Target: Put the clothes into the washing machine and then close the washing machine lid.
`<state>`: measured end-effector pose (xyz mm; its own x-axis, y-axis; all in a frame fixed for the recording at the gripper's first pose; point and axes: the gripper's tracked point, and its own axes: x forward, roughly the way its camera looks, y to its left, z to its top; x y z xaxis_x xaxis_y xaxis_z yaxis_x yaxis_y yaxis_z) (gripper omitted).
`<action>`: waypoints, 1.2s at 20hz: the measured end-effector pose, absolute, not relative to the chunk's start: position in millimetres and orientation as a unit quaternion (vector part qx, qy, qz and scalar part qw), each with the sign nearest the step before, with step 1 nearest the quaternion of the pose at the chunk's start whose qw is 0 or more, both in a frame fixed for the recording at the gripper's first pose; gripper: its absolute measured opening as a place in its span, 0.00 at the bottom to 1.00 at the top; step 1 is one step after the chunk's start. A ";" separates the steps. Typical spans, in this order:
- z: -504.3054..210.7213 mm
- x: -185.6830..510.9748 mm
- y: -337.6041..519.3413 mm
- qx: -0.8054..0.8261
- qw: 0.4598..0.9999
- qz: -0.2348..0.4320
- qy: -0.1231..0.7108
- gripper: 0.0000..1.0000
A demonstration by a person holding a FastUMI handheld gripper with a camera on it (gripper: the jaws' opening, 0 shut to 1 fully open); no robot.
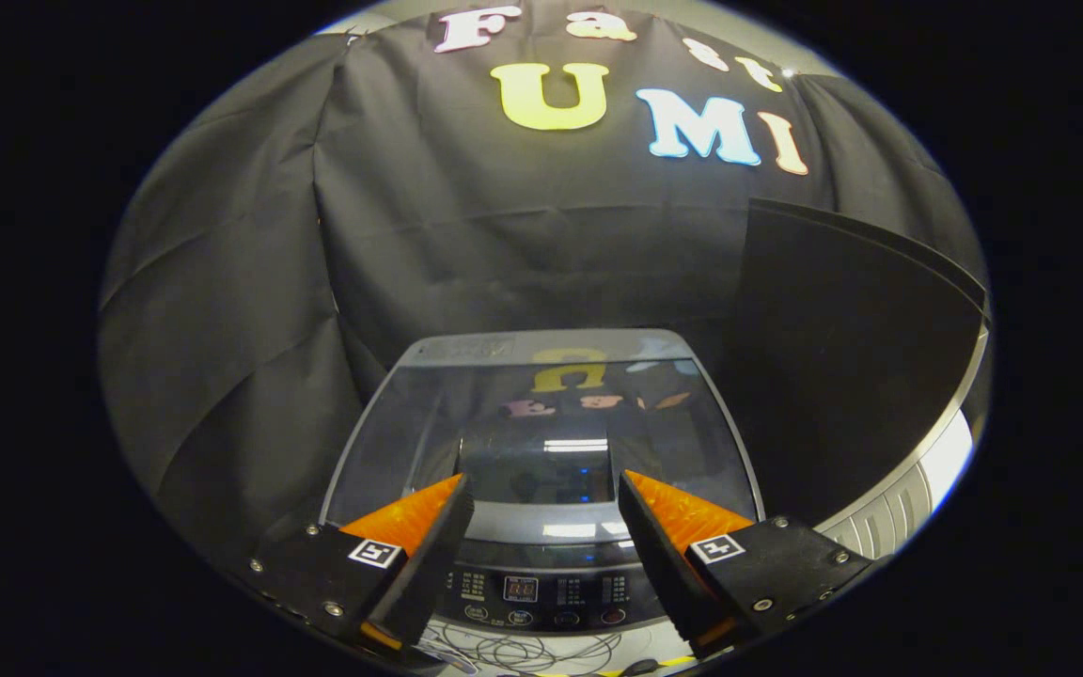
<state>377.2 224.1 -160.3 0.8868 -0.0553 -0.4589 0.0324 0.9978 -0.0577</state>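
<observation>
The grey top-loading washing machine [541, 451] stands just ahead of the gripper, low against the black cloth wall [391, 263] of the booth. Its dark, glossy glass lid [541, 423] lies down flat over the tub, framed by a pale grey rim, and its surface mirrors the wall behind and a few bright strips of light. No clothes can be made out through the glass or anywhere around the machine. Along the near edge of the washer runs a dark control panel [541, 592] with a small lit display in the middle and a row of round buttons below it; the panel sits between the 2 fingers.

The gripper [541, 489] hovers above the front of the machine with its 2 fingers spread well apart, holding nothing. The fingertips [452, 489] point toward the near part of the lid, 1 on each side of the panel, and whether they touch the glass cannot be told. Each finger carries a small square black-and-white marker on its mount.

Below the panel, between the finger mounts, a tangle of thin grey cables [523, 651] lies on a pale surface. To the right of the washer stands a large dark flat panel [842, 357], and past its lower edge curves a white ribbed object with a metal rim [908, 508], well apart from the gripper.
</observation>
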 end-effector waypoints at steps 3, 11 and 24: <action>-128.5 383.9 223.2 -0.007 0.980 -0.030 0.198 0.96; -80.6 384.2 213.2 0.034 0.990 -0.051 0.126 0.96; 17.4 254.8 187.9 0.012 0.999 -0.013 0.050 0.96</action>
<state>254.8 187.9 17.4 0.9946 -0.0242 -0.1005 0.0267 0.9994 0.0234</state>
